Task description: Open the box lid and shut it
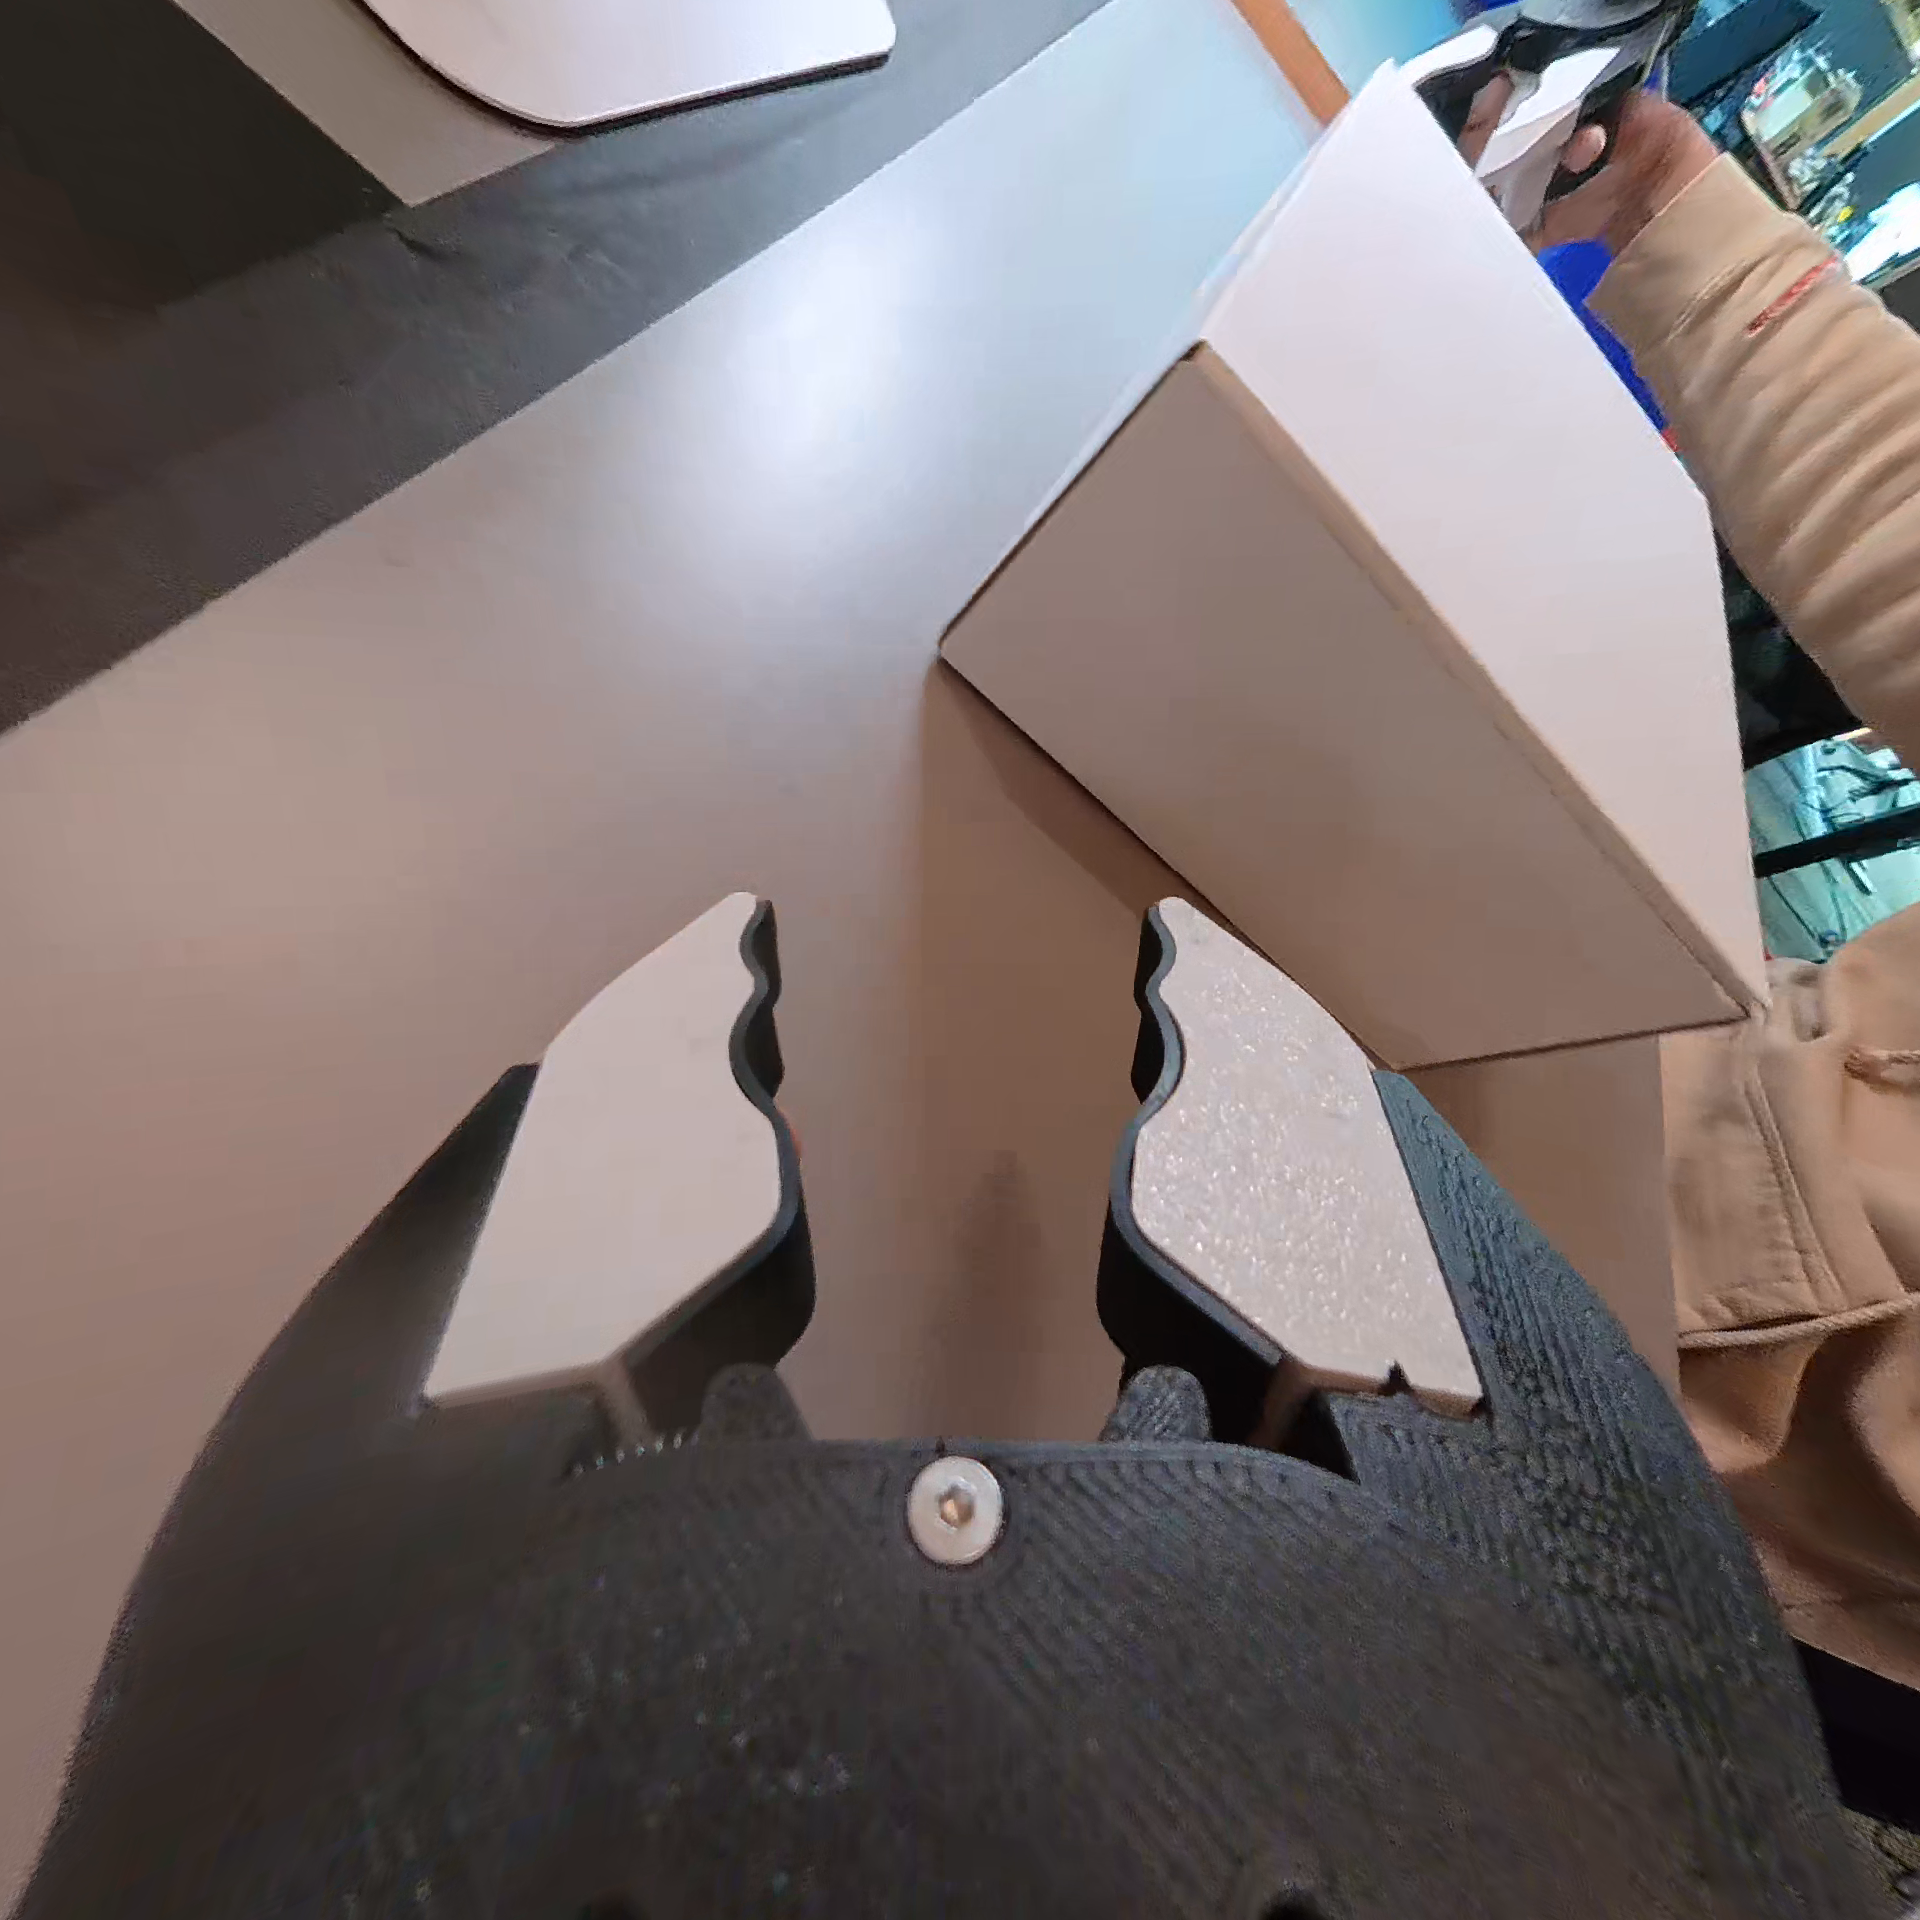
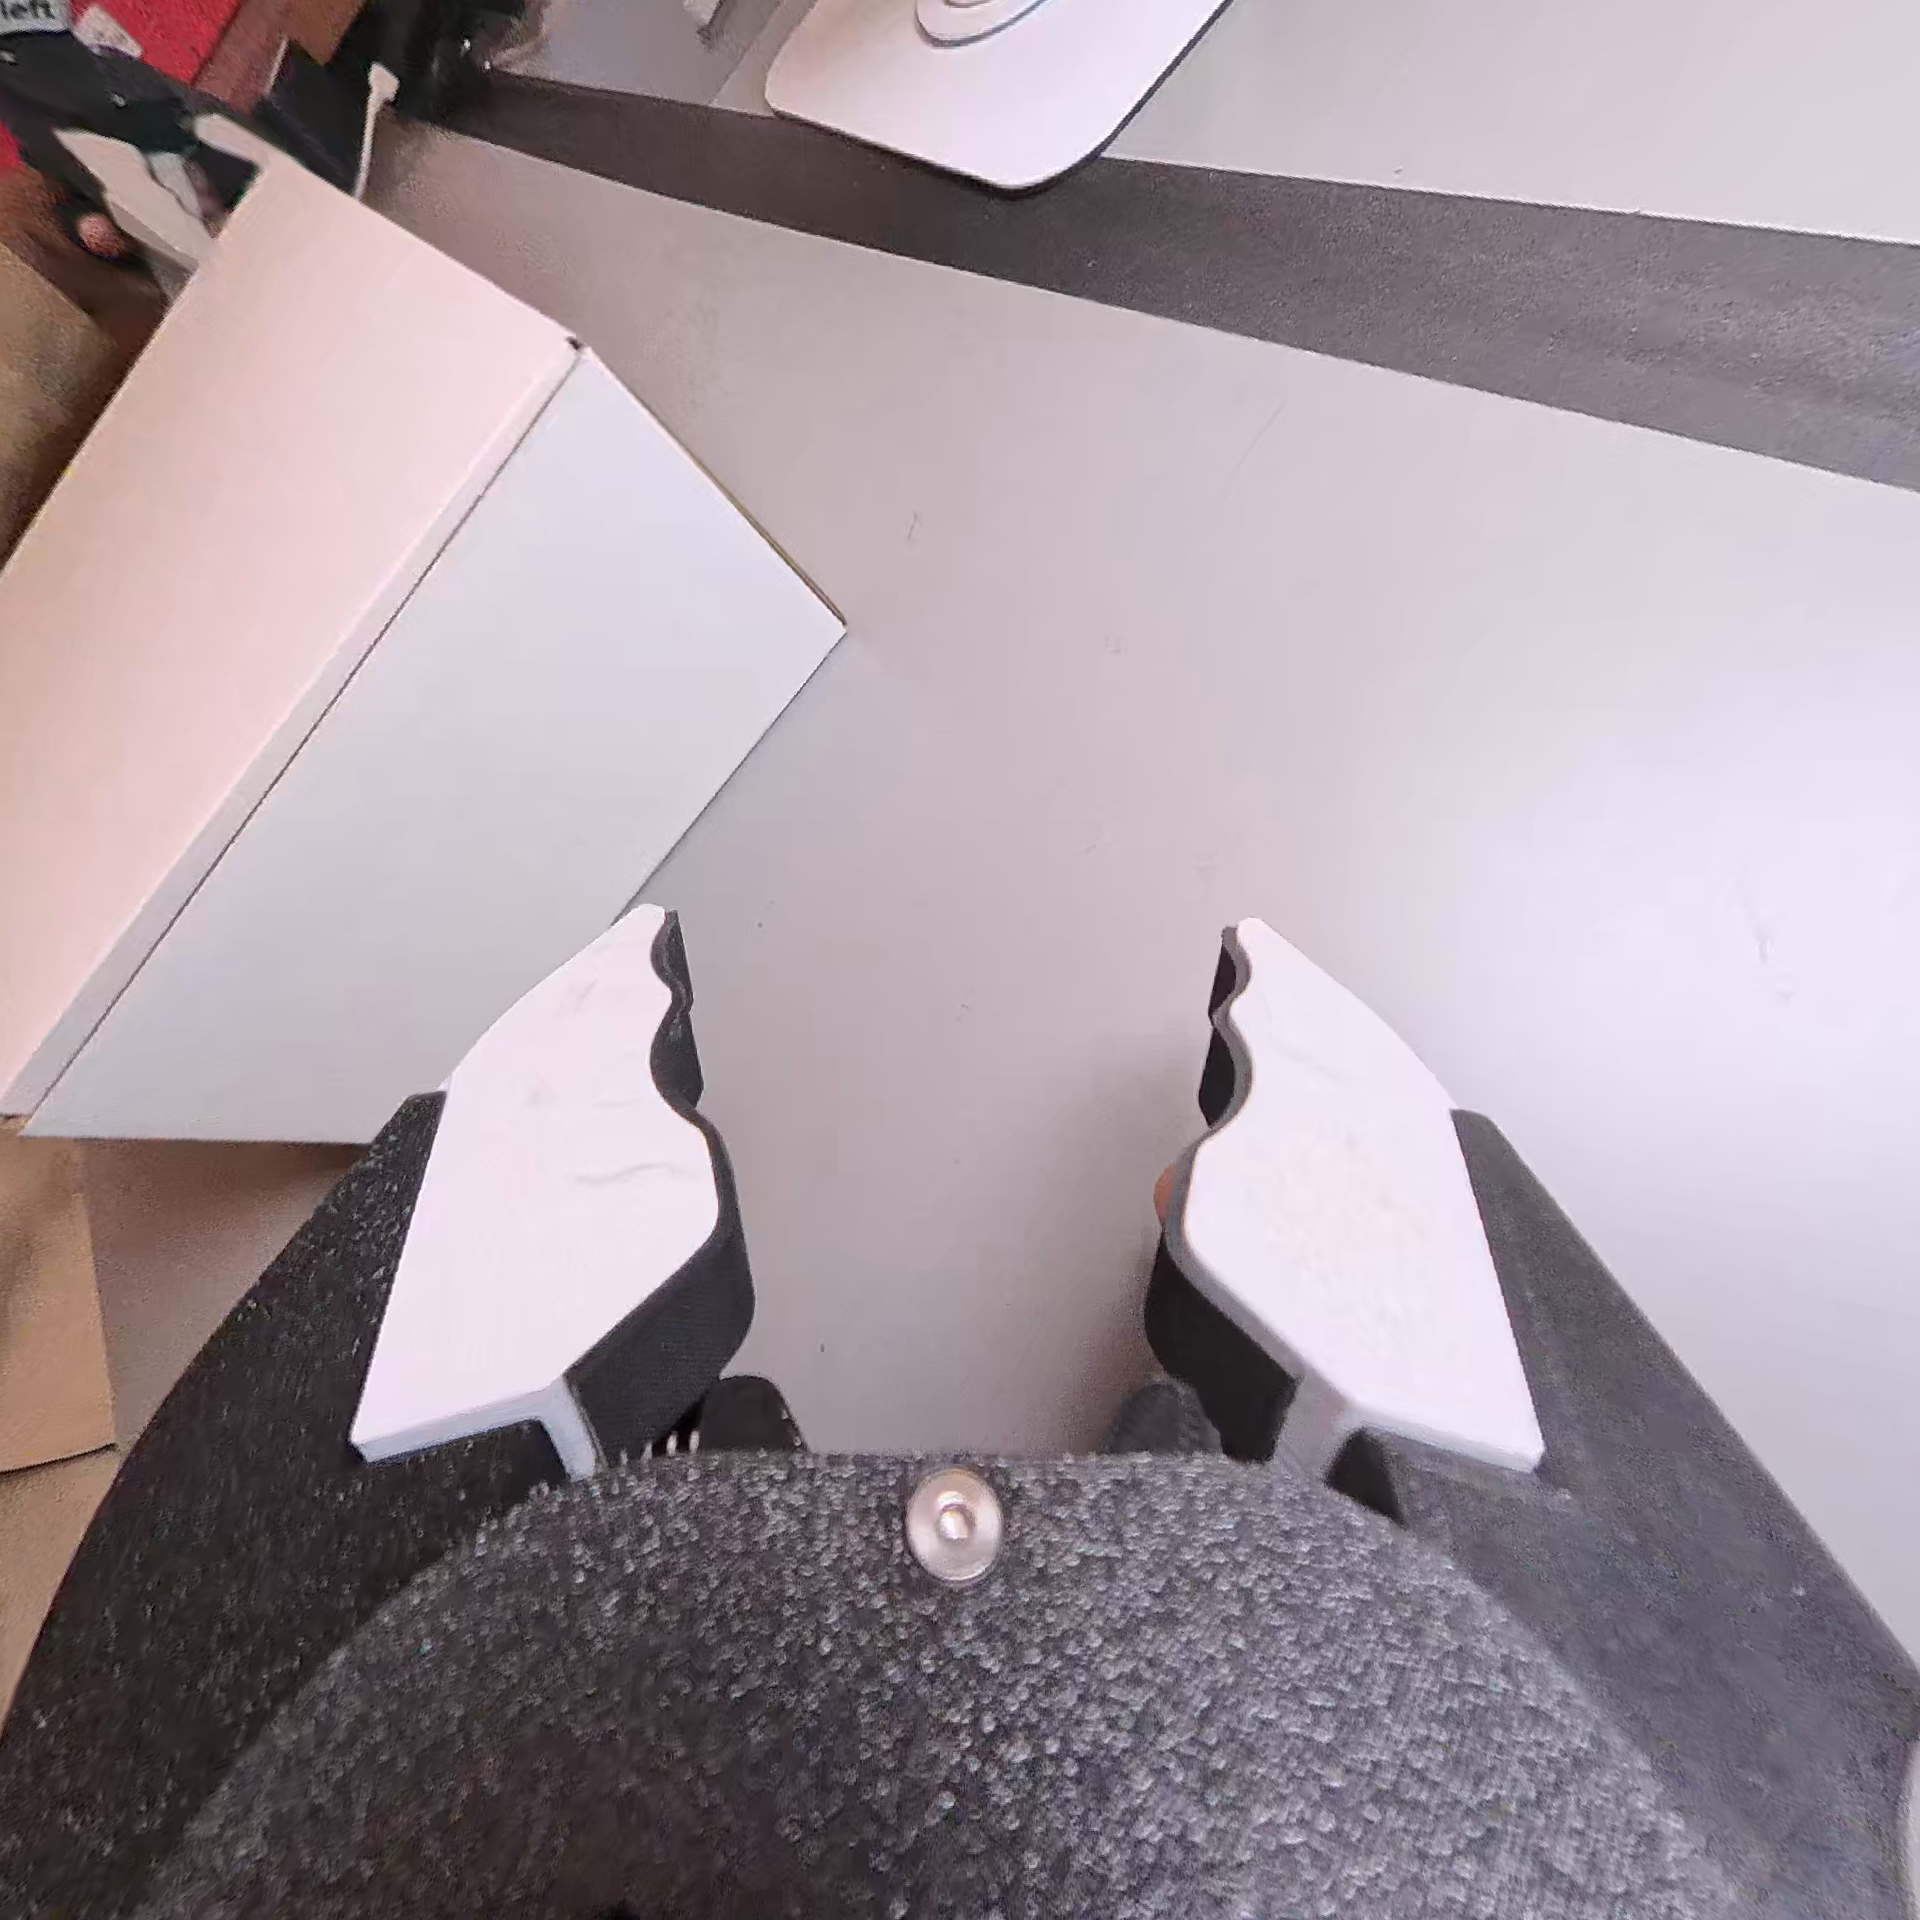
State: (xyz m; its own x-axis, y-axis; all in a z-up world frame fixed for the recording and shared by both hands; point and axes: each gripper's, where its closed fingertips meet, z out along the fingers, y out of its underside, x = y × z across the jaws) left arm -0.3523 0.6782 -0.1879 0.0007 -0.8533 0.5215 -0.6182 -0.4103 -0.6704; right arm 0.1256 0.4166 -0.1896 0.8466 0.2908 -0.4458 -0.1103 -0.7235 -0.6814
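Note:
A white rectangular box (image 1: 1351,665) with its lid down stands on the pale table (image 1: 520,727), to the right in the left wrist view and to the left in the right wrist view (image 2: 364,675). My left gripper (image 1: 956,914) is open and empty, just left of the box's near end. My right gripper (image 2: 951,930) is open and empty over bare table, to the right of the box. The right gripper also shows far off behind the box (image 1: 1538,114), held by a hand. The left gripper shows far off at the top left of the right wrist view (image 2: 156,187).
A white flat stand base (image 2: 997,94) lies at the back on a dark strip (image 2: 1351,270) across the table. A person's tan sleeve (image 1: 1787,436) and clothing lie right of the box. Brown paper (image 2: 52,1299) lies at the table's near left.

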